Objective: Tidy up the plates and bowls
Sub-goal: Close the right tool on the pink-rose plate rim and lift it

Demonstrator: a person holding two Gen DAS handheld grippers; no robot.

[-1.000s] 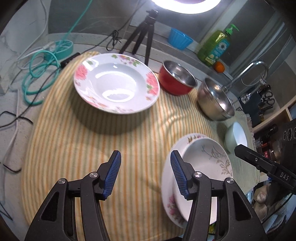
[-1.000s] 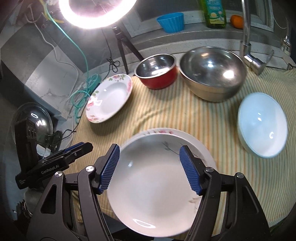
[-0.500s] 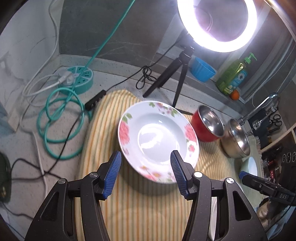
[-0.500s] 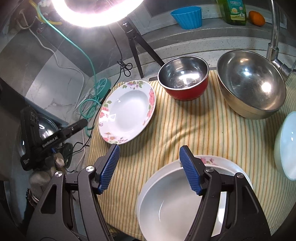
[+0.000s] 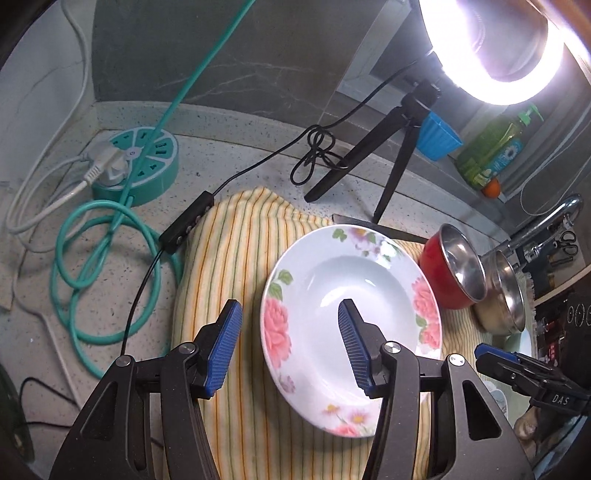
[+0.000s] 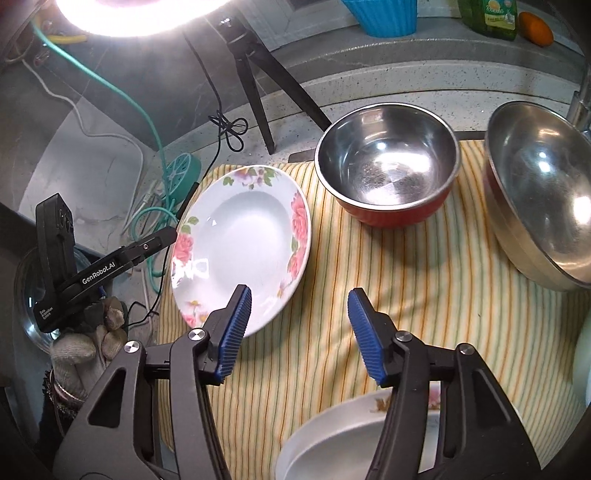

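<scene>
A white deep plate with pink roses (image 5: 332, 295) (image 6: 243, 243) lies on the striped cloth (image 5: 236, 280) (image 6: 399, 302). My left gripper (image 5: 288, 347) is open and empty, straddling the plate's left rim from above; it also shows in the right wrist view (image 6: 162, 236). My right gripper (image 6: 299, 328) is open and empty over the cloth, just right of that plate. Two stacked white plates (image 6: 343, 443) lie under it at the bottom edge. A red steel bowl (image 6: 388, 166) (image 5: 454, 273) and a large steel bowl (image 6: 543, 199) (image 5: 506, 295) stand behind.
A ring light on a black tripod (image 5: 388, 147) (image 6: 255, 85) stands at the cloth's far edge. A teal power strip (image 5: 140, 166) and coiled cables lie left. A blue cup (image 6: 380, 14), soap bottle (image 5: 491, 151), orange and tap are along the back.
Both grippers have moved left and forward toward the rose plate. The stacked plates have slid down to the edge of the right view. Both grippers stay open.
</scene>
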